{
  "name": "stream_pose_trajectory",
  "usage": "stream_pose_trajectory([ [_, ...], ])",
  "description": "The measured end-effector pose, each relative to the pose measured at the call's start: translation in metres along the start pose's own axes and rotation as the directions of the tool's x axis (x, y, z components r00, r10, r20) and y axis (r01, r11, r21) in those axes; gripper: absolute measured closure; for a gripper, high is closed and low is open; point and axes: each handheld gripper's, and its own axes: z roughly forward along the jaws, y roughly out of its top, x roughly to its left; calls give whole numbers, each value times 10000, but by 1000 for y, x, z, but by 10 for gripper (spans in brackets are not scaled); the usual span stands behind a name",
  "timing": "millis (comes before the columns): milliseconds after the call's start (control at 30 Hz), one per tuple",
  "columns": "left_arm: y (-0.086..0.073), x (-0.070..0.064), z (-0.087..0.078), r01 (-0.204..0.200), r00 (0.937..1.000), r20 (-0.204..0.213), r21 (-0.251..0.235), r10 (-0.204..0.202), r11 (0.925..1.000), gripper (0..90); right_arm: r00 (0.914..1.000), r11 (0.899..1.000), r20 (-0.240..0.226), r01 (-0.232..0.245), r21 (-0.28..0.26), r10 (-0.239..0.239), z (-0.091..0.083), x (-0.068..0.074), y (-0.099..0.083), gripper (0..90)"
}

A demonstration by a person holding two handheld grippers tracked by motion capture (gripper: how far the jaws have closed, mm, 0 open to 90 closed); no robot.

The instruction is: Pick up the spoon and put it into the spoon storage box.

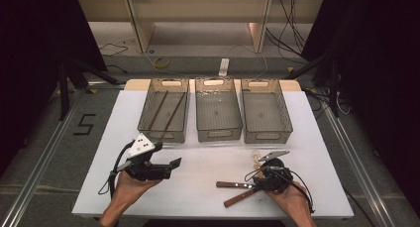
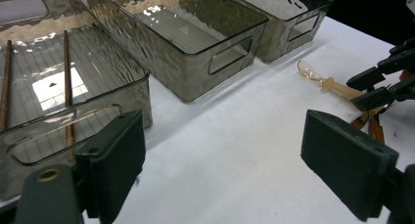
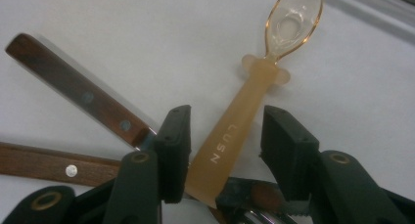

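Jaws astride one spoon [image 3: 254,94]

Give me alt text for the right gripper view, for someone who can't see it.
The right gripper has its two black jaws open around the handle of a translucent amber spoon that lies on the white table, bowl pointing away. To the left, two wooden-handled utensils lie crossed, their metal ends running under the jaws.

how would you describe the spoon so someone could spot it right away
On the white table, look in front of the right-hand bin, near the right gripper. The spoon lies between that gripper's open jaws, across two wooden-handled utensils. It alone is see-through amber plastic, with a clear bowl and letters on its handle.
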Motion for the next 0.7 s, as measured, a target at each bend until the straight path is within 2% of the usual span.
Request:
stream_pose_trajectory([
  [200,0,0,0,8,10000,1,2,-8,10000,162,9999,9998,-59,83,191,-82,3,0,2,620],
  [400,0,-1,1,-49,10000,26,14,49,10000,162,9998,9993,55,173,321,-175,7,2,6,728],
  [533,0,-1,1,-45,10000,29,21,45,10000,162,9996,9991,178,216,364,-223,8,4,8,739],
  [667,0,-1,1,-42,10000,46,18,42,10000,162,9998,9991,79,187,371,-190,7,3,8,743],
  [700,0,0,0,-58,10000,28,27,58,10000,162,9998,9996,93,157,217,-159,6,2,8,745],
])
